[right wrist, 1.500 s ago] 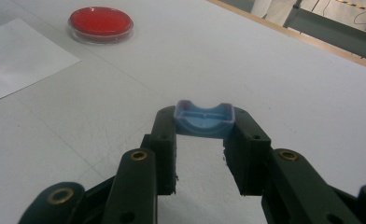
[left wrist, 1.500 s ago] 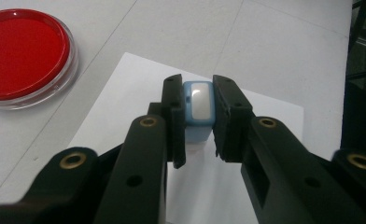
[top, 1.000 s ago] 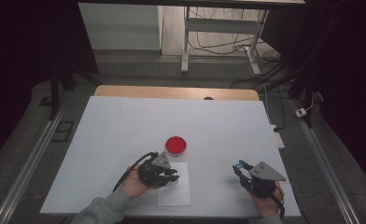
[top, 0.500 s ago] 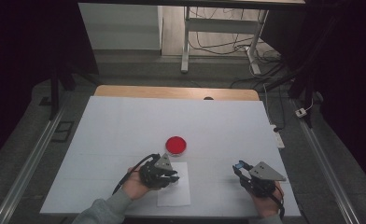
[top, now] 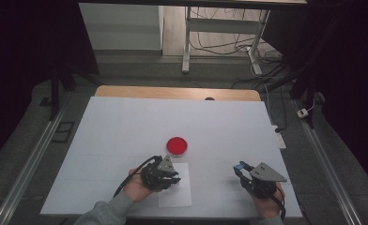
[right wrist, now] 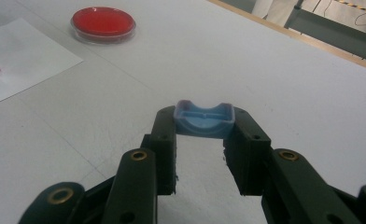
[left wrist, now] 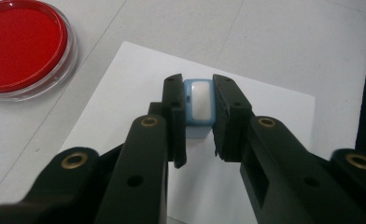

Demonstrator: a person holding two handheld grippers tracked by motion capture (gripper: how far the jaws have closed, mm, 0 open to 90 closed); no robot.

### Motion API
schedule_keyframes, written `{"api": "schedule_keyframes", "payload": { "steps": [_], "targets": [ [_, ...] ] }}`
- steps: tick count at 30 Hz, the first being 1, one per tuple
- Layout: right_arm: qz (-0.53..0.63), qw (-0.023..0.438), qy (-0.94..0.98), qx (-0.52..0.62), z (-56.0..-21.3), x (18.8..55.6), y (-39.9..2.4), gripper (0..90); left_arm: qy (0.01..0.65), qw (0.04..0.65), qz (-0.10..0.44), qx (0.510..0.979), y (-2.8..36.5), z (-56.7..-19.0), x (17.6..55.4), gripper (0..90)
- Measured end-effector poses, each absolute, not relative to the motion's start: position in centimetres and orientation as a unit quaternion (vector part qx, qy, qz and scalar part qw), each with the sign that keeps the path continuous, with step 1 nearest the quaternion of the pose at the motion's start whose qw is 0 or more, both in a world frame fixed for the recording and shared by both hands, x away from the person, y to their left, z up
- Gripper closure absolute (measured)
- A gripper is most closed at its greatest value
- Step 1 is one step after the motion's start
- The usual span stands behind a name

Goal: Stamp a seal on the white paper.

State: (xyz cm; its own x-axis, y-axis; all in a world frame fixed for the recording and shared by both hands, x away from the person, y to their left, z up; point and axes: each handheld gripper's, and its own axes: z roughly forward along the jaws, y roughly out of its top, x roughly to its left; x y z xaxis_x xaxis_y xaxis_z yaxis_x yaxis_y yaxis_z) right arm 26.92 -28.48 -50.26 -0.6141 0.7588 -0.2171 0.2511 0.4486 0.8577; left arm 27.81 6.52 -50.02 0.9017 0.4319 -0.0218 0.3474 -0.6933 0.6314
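Between the jaws of the left gripper point(left wrist: 199, 140) sits a small blue stamp point(left wrist: 198, 102), clamped at its sides, its pale top plate facing the camera and its long axis running along the jaws. It stands over the white paper point(left wrist: 270, 112), seemingly close to the sheet; whether its base touches cannot be told. Up and to the left in the left gripper view lies the red ink pad point(left wrist: 22, 46), a round clear dish resting on the table point(left wrist: 288, 42) just beyond the paper's corner. Seen from the high view, the left gripper point(top: 172, 177) hovers at the paper's point(top: 177, 199) near-left part, with the pad point(top: 177, 146) directly ahead of it and nothing between them. The right gripper point(right wrist: 200, 154) holds a blue cap point(right wrist: 203, 119), open side up, clamped at its ends. It rests well to the right point(top: 242, 169), apart from the paper and farther from the pad than the left. Any next stamping or inking would likely fall to the left hand point(top: 137, 187); the path looks unobstructed.
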Motion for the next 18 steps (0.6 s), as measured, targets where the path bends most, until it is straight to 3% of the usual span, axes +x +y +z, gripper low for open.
{"api": "schedule_keyframes", "payload": {
  "steps": [18],
  "targets": [
    [0.42, 0.301, 0.796, 0.316, -50.29, 26.95, -28.47, 65.2, 0.21, 0.324, 0.071, 0.92, 6.33, -49.97, 27.68, 76.6]
  ]
}}
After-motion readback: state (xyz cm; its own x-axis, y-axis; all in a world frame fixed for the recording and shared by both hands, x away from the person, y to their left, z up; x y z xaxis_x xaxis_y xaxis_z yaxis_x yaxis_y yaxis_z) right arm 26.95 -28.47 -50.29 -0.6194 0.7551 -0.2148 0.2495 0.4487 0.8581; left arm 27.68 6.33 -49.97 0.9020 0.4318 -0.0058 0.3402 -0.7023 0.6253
